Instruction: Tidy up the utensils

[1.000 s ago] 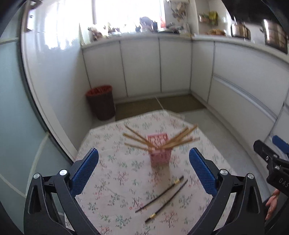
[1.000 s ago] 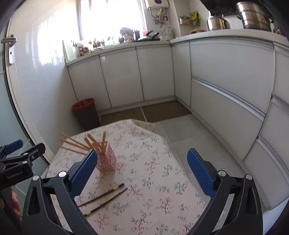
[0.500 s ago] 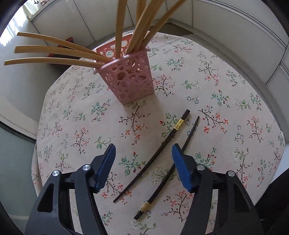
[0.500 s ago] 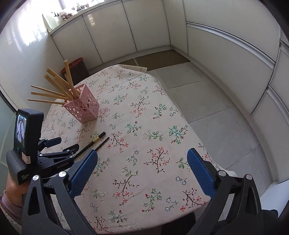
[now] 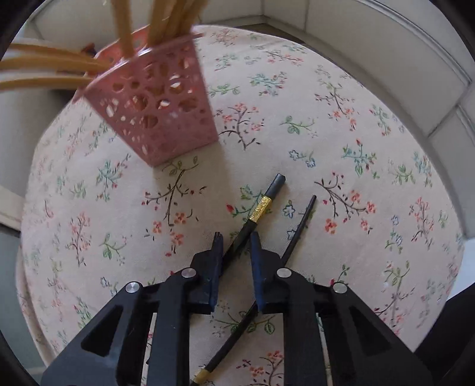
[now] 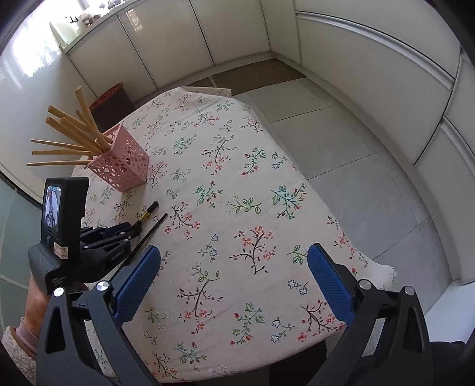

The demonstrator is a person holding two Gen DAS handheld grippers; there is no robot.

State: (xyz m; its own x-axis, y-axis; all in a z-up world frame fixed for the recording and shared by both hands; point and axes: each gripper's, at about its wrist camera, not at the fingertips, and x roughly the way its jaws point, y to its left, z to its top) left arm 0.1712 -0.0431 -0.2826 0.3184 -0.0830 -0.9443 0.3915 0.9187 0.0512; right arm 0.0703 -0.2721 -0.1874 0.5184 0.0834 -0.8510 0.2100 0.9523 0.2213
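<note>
Wooden chopsticks' [image 5: 127, 26] tops beyond the frame; pink basket [image 5: 157, 104] motion-blurred.

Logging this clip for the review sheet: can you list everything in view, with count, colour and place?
black chopsticks: 2, black with gold bands, lying on the tablecloth in front of the holder; one runs between the left tool's fingers, the other lies just right of it
pink holder: 1, pink perforated plastic, standing on the far left of the table
wooden chopsticks: several, light wood, fanned out of the holder
tablecloth: 1, cream with floral print, covering the table
bin: 1, dark with red rim, on the floor behind the table
cabinets: white, along the walls
left tool: 1, black, fingers nearly closed around a black chopstick
right tool: 1, black with blue pads, open above the table's near edge
</note>
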